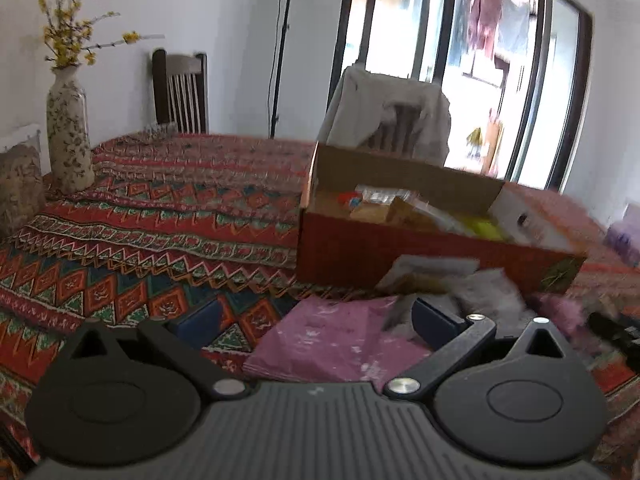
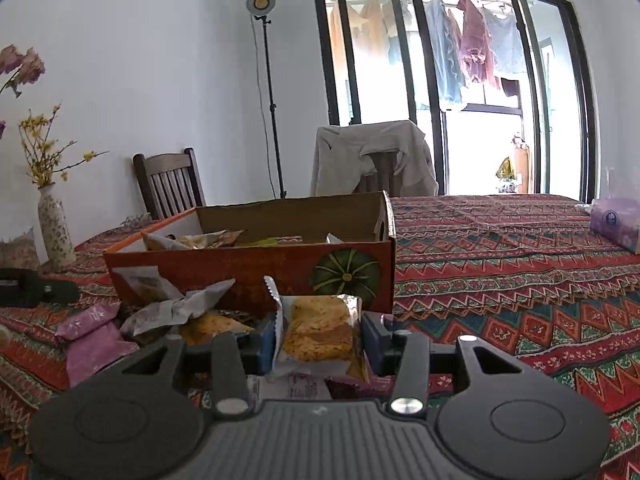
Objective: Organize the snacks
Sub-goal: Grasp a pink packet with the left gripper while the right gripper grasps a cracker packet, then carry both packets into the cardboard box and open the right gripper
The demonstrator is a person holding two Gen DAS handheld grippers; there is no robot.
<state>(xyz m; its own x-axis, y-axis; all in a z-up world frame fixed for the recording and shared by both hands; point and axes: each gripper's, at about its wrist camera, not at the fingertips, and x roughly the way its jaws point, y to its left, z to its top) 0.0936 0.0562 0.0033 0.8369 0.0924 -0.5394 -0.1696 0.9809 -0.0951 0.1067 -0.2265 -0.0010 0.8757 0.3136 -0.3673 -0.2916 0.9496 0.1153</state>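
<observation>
open left hand-held gripper (image 1: 316,326) over pink packet (image 1: 332,340), cardboard box (image 1: 400,248) of snacks behind

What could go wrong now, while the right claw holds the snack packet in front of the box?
1. The right claw grips the snack packet by its sides; the crumbly bar inside may break.
2. The cardboard box has a high near wall, so the packet may catch on it.
3. The open left claw hovers over the pink packet, close to the pile; the claws may collide.

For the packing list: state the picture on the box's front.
A green pumpkin on the orange box, clearest in the right wrist view.
</observation>
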